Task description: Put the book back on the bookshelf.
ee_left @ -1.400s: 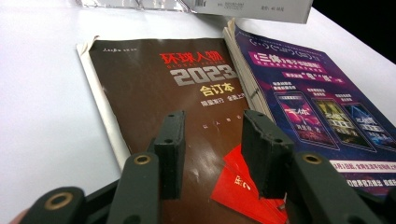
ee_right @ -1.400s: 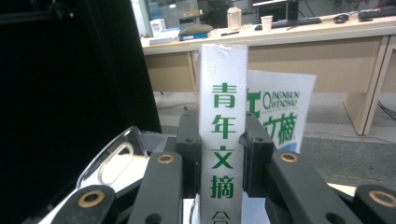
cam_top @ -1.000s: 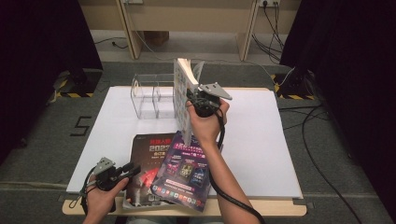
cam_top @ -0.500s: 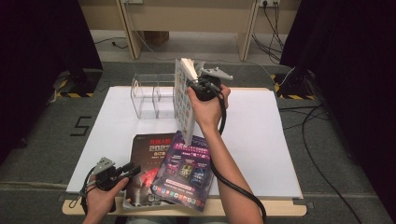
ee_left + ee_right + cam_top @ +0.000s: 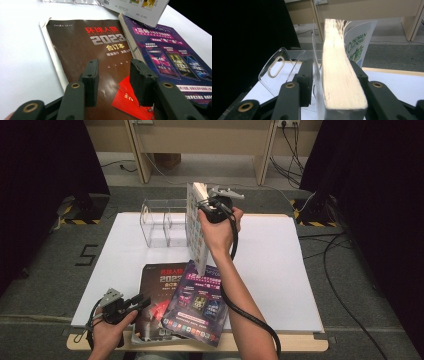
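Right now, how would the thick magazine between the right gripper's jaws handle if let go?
The thick magazine stands on edge beside the clear acrylic rack, so it would probably tip. Its fanned top pages suggest it flexes rather than stays stiff. Its thick page block looks fairly heavy.

White table (image 5: 280, 270), dark brown magazine (image 5: 82, 50) with red and grey lettering, purple magazine (image 5: 170, 60), clear plastic rack (image 5: 160, 222), cream-edged white book (image 5: 339, 75)

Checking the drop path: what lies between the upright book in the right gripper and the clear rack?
In the right gripper view, nothing: the book stands beside the rack's clear divider.
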A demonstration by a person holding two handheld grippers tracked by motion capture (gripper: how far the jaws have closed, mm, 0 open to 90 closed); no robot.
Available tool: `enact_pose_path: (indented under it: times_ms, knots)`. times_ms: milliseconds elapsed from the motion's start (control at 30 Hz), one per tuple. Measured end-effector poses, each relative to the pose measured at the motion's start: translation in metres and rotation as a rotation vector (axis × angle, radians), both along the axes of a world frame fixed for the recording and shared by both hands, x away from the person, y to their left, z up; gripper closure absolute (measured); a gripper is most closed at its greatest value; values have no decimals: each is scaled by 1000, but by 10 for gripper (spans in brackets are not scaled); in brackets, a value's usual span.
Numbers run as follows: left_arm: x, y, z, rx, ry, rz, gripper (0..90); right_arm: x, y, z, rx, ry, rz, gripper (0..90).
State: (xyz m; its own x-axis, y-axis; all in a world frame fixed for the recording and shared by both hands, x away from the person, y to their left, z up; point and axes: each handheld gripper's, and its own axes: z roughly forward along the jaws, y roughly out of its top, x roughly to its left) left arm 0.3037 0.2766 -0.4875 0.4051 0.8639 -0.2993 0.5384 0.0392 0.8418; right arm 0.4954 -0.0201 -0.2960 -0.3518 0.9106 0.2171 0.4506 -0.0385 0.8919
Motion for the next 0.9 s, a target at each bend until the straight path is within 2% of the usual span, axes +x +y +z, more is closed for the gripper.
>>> enact_pose_path:
  times_ms: [433,533,700,733,767,800,833,900]
  knots:
    - [1,0,-1,-5,6,-5,587,5,8,-5,-30,11,-12,650]
    - [1,1,-1,-4,6,-6,588,10,9,-7,-37,21,-17,731]
    - [0,1,-1,-8,8,-5,588,8,8,-7,-38,6,9,742]
    - [1,1,-2,-10,9,-5,588,0,10,-3,-65,-26,47,743]
    - [1,1,-2,-10,9,-5,588,0,10,-3,-65,-26,47,743]
    - [2,1,-2,-9,9,-3,588,-10,14,2,-100,-56,64,744]
    - [2,1,-2,-9,9,-3,588,-14,16,5,-110,-65,68,744]
    - [1,1,-1,-11,7,-2,588,-21,14,10,-97,-73,82,744]
